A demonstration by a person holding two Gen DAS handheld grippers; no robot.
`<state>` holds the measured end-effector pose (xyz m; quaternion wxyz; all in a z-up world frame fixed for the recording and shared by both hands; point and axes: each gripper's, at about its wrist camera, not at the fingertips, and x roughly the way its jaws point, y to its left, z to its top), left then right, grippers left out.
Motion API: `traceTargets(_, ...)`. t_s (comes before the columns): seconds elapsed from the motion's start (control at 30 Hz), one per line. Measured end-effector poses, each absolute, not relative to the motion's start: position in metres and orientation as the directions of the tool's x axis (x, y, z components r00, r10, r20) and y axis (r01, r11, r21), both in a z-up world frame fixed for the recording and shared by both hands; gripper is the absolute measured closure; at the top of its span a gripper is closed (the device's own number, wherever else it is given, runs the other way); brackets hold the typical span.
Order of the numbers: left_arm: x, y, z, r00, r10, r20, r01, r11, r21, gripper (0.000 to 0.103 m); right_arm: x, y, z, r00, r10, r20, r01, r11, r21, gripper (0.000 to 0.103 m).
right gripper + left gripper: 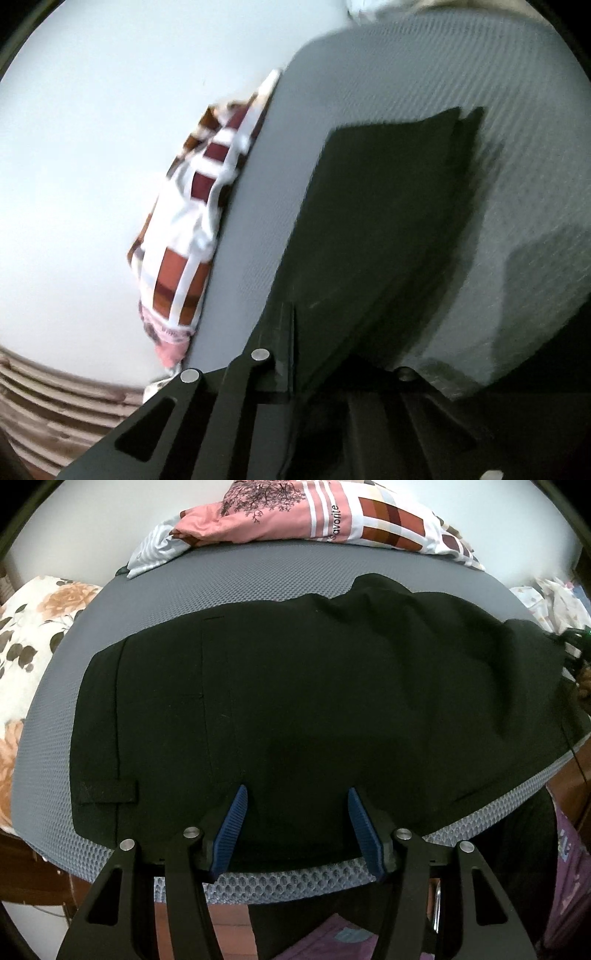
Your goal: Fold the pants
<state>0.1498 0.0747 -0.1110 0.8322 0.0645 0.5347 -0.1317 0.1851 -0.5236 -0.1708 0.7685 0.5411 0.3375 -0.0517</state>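
Note:
Black pants [295,701] lie spread across a grey mesh mattress [258,576], waistband and belt loop at the left. My left gripper [297,812] hovers over their near edge, its blue pads [236,823] apart with only flat cloth below, so it is open. The right end of the pants rises off the mattress at the far right. In the blurred right wrist view the pants [388,221] run as a dark sheet from my right gripper [290,332] out over the mattress [406,74]. Its fingers stand together, shut on the cloth, which drapes over their right side.
A pink, white and brown patterned pillow [314,513] lies along the mattress's far edge by a white wall, also seen in the right wrist view as the pillow [184,240]. A floral cloth [29,627] lies at the left. A person's purple clothing [332,941] shows below the near edge.

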Motion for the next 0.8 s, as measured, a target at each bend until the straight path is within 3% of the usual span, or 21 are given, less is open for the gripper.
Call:
traceTargets(0.23,0.153,0.073,-0.110,0.375,-0.150,-0.915,0.288,0.957,-0.039,0.045,0.108,-0.525,-0.140,0.808,0.248,-0.534,0.416,0.403,0.815,0.099)
traceTargets(0.47,0.156,0.073,-0.111,0.361,-0.156,-0.920,0.311,0.950,-0.039,0.043,0.028,-0.524,-0.179,0.771,0.252,-0.585,0.503,0.323,0.801,0.099)
traceTargets(0.6,0.157,0.074,-0.112,0.361,-0.150,-0.921,0.303,0.952,-0.036,0.038,0.017,-0.528,-0.195,0.796,0.278,-0.537,0.476,0.259,0.840,0.100)
traceTargets(0.7,0.158,0.076,-0.113,0.359,-0.151,-0.921,0.296,0.954,-0.041,0.036,0.012,-0.534,-0.193,0.825,0.286,-0.488,0.446,0.203,0.872,0.093)
traceTargets(0.77,0.158,0.075,-0.113,0.360,-0.147,-0.921,0.294,0.955,-0.038,0.036,0.002,-0.540,-0.194,0.855,0.279,-0.437,0.418,0.129,0.899,0.081)
traceTargets(0.8,0.158,0.075,-0.113,0.361,-0.147,-0.921,0.292,0.956,-0.038,0.036,-0.006,-0.543,-0.193,0.876,0.269,-0.401,0.390,0.095,0.916,0.068)
